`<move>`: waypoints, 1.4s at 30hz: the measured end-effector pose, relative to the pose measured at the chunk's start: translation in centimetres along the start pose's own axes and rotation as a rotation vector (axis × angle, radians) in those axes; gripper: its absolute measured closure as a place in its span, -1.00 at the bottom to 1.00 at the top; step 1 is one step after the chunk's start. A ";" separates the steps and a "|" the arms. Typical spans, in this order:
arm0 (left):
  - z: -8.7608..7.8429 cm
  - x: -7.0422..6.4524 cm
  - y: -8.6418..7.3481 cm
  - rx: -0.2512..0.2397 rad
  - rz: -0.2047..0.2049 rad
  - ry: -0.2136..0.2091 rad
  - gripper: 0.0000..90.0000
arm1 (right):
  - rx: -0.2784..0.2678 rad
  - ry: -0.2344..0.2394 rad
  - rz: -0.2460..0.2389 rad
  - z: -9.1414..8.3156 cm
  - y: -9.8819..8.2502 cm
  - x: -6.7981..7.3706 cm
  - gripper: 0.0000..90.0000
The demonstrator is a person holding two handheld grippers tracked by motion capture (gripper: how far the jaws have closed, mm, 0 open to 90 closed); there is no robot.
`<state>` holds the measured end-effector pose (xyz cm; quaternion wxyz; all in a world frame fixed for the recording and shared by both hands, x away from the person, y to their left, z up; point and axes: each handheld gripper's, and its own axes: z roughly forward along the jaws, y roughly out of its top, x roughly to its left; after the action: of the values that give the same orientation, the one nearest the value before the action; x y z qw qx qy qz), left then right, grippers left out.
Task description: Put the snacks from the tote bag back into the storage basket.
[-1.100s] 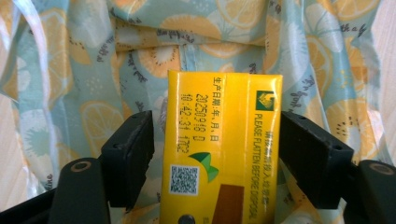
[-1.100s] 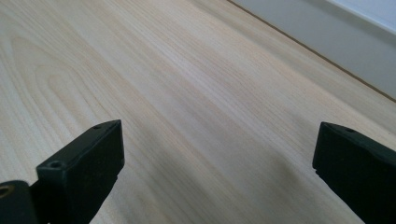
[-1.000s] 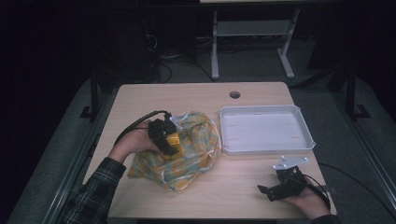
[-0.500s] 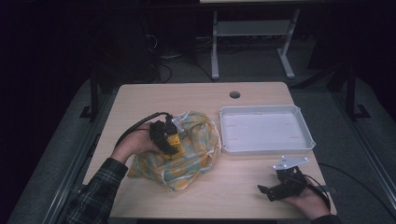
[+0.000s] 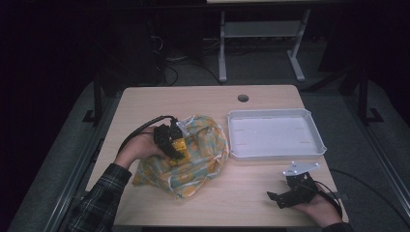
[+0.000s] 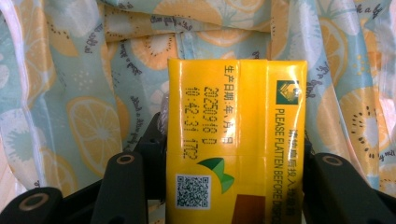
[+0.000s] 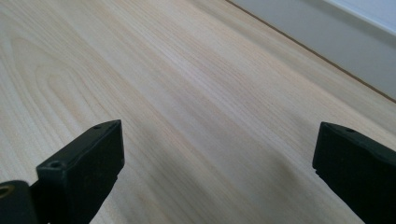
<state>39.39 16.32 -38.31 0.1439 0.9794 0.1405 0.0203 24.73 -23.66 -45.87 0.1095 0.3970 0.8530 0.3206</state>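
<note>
A rectangular table with a pale wood-grain top [image 5: 203,104] stands in a dim room, lit from above so that its surface is bright while everything around it falls into shadow. A small round cable hole [image 5: 243,98] sits near the far edge of the top. The floor is dark grey carpet [image 5: 338,104]. Beyond the table stands a light grey metal frame with two legs and a crossbar [image 5: 261,34], with black cables [image 5: 179,65] lying on the floor beside it.
</note>
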 end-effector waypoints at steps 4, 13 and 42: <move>-0.1 0.1 -0.1 -0.006 -0.005 0.000 0.10 | -0.002 0.000 -0.003 0.0 0.0 0.0 -0.96; -1.2 0.4 0.0 -0.013 -0.018 0.015 0.10 | -0.002 0.000 -0.003 0.0 0.0 0.0 -0.96; -4.0 -0.1 3.5 -0.061 -0.021 0.020 0.11 | -0.004 0.015 -0.004 0.1 0.2 0.2 -0.96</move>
<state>39.96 14.15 -33.49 0.1724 0.9728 0.1513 0.0327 24.76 -23.42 -45.81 0.1046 0.3925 0.8541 0.3250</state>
